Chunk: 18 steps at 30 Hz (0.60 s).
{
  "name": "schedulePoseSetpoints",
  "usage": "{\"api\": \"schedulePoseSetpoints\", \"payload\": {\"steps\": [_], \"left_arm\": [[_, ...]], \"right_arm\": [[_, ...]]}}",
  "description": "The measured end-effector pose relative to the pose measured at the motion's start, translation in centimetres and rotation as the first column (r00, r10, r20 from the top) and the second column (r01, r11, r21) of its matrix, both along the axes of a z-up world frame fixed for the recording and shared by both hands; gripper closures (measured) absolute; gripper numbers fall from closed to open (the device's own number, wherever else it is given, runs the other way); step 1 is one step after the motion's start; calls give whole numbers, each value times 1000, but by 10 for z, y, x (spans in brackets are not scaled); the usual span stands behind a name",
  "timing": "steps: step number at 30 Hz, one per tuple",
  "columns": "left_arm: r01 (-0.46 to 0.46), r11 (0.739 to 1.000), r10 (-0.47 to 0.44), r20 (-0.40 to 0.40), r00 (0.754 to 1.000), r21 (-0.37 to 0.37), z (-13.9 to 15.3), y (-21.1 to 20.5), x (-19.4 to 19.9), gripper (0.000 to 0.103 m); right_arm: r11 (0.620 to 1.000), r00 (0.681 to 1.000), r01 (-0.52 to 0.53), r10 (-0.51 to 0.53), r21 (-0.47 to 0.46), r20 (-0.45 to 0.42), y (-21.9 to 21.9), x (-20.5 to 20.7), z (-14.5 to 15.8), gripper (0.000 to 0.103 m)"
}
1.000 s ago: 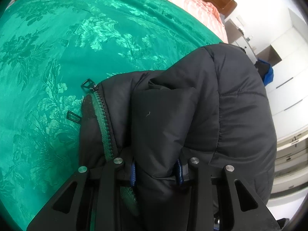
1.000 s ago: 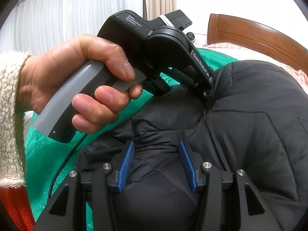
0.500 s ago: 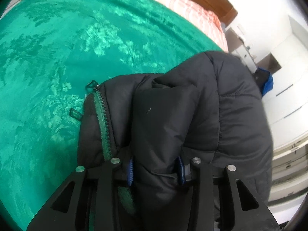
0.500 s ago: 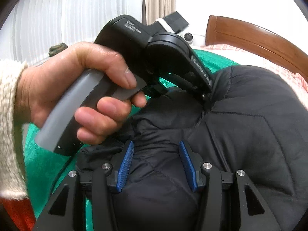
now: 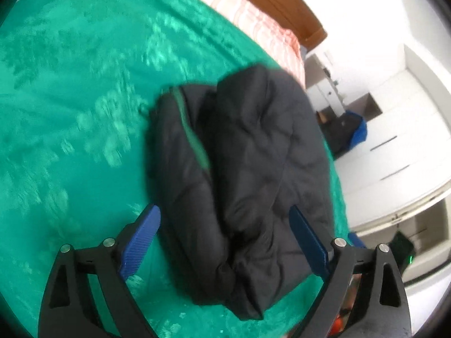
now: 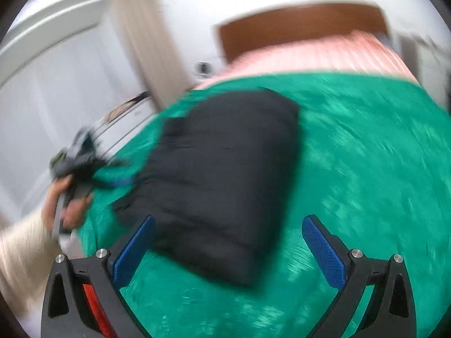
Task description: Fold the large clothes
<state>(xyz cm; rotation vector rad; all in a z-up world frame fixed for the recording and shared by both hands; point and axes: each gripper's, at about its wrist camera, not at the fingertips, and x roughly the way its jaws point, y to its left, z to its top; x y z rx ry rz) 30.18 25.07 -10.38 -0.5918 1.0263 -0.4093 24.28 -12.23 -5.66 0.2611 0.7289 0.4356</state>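
Note:
A black puffer jacket (image 5: 242, 169) with a green zipper strip lies folded in a thick bundle on the green bedspread (image 5: 70, 98). My left gripper (image 5: 225, 239) is open, its blue pads spread on either side of the bundle's near end, holding nothing. In the right wrist view the same jacket (image 6: 220, 174) lies as a dark block. My right gripper (image 6: 228, 245) is open and empty, raised just short of the jacket. The hand with the left gripper (image 6: 76, 166) shows at the jacket's left edge, blurred.
A wooden headboard (image 6: 296, 25) and pink striped bedding (image 6: 310, 53) lie beyond the bedspread. White cabinets (image 5: 394, 140) and a blue bag (image 5: 358, 129) stand to the right of the bed. White curtains (image 6: 56, 98) hang on the left.
Both grippers opened and let go of the jacket, then pulled back and up. The jacket now lies free on the bedspread as a folded bundle. Both views are motion-blurred.

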Motion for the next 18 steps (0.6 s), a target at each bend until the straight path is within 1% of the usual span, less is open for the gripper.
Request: {"api": "schedulePoseSetpoints", "payload": {"steps": [1,3,4,5,6,7,9,10,13,14,15,16,18], "left_arm": [[13,1000,-13,1,1000,16,-4,-8,2,10],[34,999,-34,-15,999,40,-11,-18,10,10],[44,997,-42,-34,999,59,-17,-22,15,9],[49,995,-44,-52,998,91,-23,-27,21,7],[56,993,-50,-63,997,108,-26,-31,27,4],[67,991,-59,-71,996,115,-31,-34,32,0],[89,991,-80,-95,992,103,-40,-36,41,0],[102,991,-92,-120,988,81,-47,-36,46,0],[132,991,-128,-199,972,4,-67,-33,58,0],[146,989,-143,-216,966,-4,-71,-34,62,0],[168,986,-163,-223,961,6,-74,-37,66,0],[200,979,-187,-230,955,33,-75,-42,70,0],[221,973,-200,-245,949,62,-77,-48,77,0]], "right_arm": [[997,999,24,-21,70,-41,-15,7,-4,1],[989,996,47,-35,138,-86,-28,18,-8,1],[985,995,42,-26,166,-99,-32,24,-9,1],[982,994,33,-13,186,-105,-34,26,-13,1],[977,992,15,11,214,-122,-35,35,-16,1],[973,990,7,26,232,-139,-31,46,-19,1],[963,985,-11,56,270,-160,-30,59,-23,1],[956,981,-31,84,291,-174,-26,69,-28,1],[932,952,-99,191,350,-239,-8,104,-52,1],[929,942,-112,213,354,-259,-1,114,-60,1],[930,930,-130,235,344,-283,9,127,-71,1],[932,913,-156,262,326,-312,20,141,-85,0],[922,892,-171,295,347,-342,29,160,-104,0]]}}
